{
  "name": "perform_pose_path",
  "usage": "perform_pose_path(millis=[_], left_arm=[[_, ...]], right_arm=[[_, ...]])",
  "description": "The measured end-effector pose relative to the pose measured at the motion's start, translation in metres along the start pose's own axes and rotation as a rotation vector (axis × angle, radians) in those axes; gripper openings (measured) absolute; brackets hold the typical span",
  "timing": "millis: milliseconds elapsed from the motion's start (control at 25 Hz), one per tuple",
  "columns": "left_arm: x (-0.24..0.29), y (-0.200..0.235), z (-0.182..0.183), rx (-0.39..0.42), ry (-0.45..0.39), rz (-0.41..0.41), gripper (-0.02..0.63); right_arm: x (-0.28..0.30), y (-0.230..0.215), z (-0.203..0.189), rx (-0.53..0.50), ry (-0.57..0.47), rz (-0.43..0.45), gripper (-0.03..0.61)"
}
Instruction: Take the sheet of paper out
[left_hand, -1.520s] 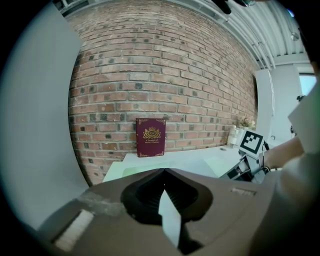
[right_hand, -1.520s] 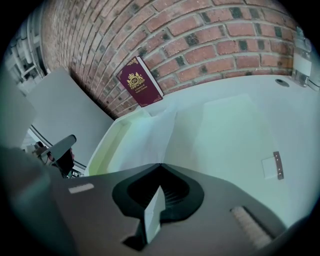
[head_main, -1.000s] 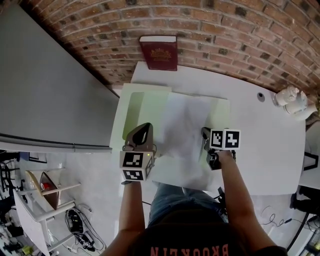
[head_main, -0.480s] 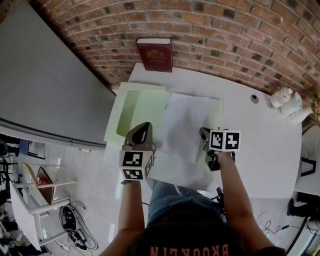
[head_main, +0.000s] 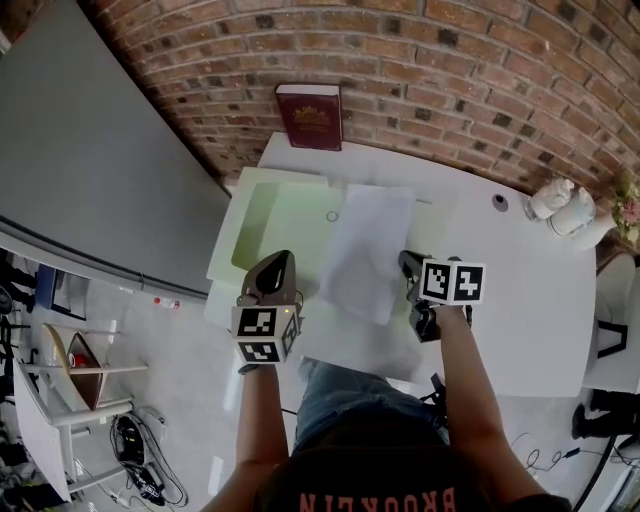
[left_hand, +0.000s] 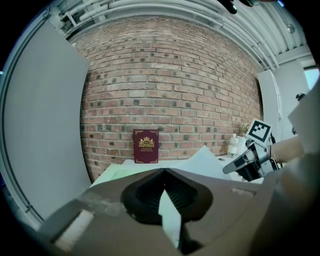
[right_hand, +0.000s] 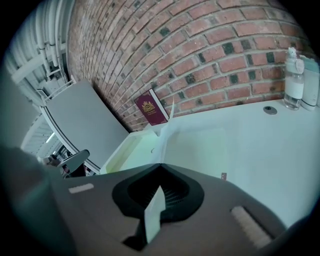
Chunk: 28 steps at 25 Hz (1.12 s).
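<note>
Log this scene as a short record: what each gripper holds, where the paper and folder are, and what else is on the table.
left gripper: shut on the folder's near edge, it seems
right gripper: shut on the paper
paper: held up, tilted, over the open folder
folder: pale green, open on the table
book: upright against the brick wall
bottles: table's far right

We see a dark red book (head_main: 309, 116) standing upright against the brick wall (head_main: 450, 70) at the far edge of the white table (head_main: 520, 290), two pale bottles (head_main: 551, 199) close together near its right end, a small round hole (head_main: 498, 201) in the tabletop near them, and a large grey panel (head_main: 90, 170) at the left.
</note>
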<state>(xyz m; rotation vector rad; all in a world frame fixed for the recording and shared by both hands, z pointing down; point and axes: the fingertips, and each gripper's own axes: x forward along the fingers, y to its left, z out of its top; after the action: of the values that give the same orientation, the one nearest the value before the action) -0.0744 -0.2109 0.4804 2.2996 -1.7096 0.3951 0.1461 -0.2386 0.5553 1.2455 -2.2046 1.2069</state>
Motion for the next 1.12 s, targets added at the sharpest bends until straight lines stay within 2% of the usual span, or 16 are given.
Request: perform_pose_path(millis=[600,1120], left_arm=[[-0.02,0.023,0.047,0.029,-0.09,-0.122,0.0],[-0.055,0.064,0.079,0.069,-0.184,-0.195,0.0]], right_arm=[[-0.026,0.061,0.027,-0.044,-0.153,-0.078,0.003],[-0.053,0.135,0.055,-0.132,-0.405,-0.1,0.003]])
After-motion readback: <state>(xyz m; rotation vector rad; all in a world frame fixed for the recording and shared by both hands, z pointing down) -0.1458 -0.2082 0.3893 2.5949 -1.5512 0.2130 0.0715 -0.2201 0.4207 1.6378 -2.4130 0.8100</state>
